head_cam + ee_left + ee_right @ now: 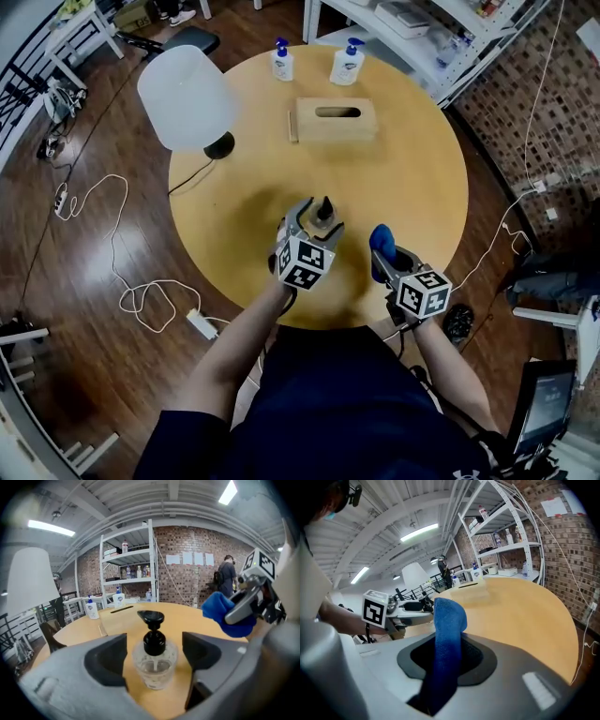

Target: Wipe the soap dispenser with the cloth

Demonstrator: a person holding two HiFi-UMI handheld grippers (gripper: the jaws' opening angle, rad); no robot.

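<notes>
A small clear soap dispenser (154, 660) with a black pump stands upright on the round wooden table (403, 178), near its front edge. My left gripper (316, 218) is open, its fingers (105, 660) on either side of the dispenser and apart from it. To the right, my right gripper (385, 259) is shut on a blue cloth (447, 630), which sticks up out of the jaws. In the left gripper view the cloth (225, 613) hangs a little right of the dispenser, not touching it.
A white-shaded lamp (186, 97) stands at the table's left. A wooden tissue box (335, 119) and two white pump bottles (282, 61) (347, 64) sit at the far side. White shelving (126, 569) and a brick wall lie beyond. Cables run over the floor at left.
</notes>
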